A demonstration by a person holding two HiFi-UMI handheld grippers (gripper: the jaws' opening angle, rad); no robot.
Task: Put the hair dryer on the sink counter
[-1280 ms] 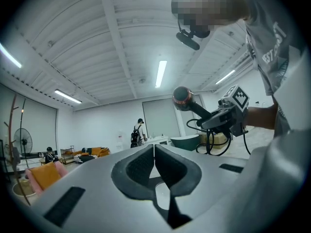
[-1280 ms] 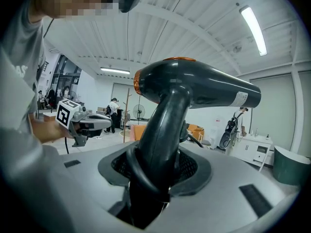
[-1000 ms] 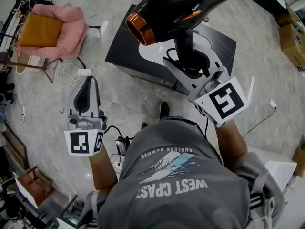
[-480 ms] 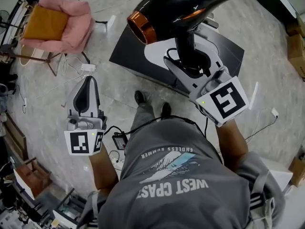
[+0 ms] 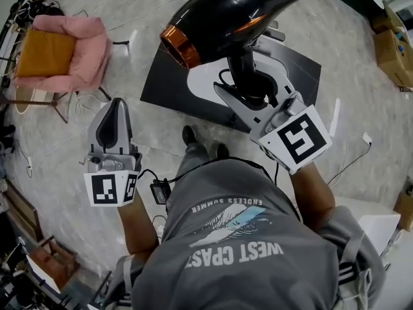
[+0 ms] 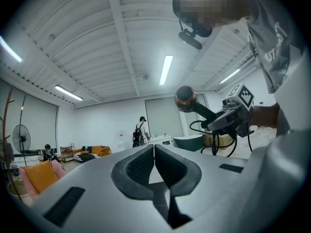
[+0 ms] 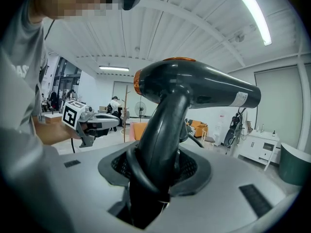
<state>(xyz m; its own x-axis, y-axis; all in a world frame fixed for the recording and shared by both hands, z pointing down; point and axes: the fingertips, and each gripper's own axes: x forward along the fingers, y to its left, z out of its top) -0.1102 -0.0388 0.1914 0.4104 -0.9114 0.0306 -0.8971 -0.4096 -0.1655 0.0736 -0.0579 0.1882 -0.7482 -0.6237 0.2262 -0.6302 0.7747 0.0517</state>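
Observation:
A black hair dryer (image 5: pixel 226 18) with an orange nozzle stands upright, its handle clamped between the jaws of my right gripper (image 5: pixel 250 90). In the right gripper view the handle and a loop of its black cord fill the gap between the pads, and the dryer (image 7: pixel 194 89) rises above my right gripper (image 7: pixel 158 171). My left gripper (image 5: pixel 115 118) hangs over the floor to the left, its jaws together with nothing between them. In its own view my left gripper (image 6: pixel 154 152) has its pads touching. Below the dryer lies a black counter (image 5: pixel 169 82) with a white basin (image 5: pixel 205 81).
A pink armchair (image 5: pixel 61 47) with an orange cushion stands at the far left. Cardboard boxes (image 5: pixel 393 44) sit at the right edge. Loose cables run over the marble floor (image 5: pixel 361 108). The person's feet are just in front of the counter. A person (image 6: pixel 141 130) stands far off in the room.
The person has stepped forward and both grippers have travelled along. The dryer stays gripped and upright. The left gripper has drifted slightly left in the head view.

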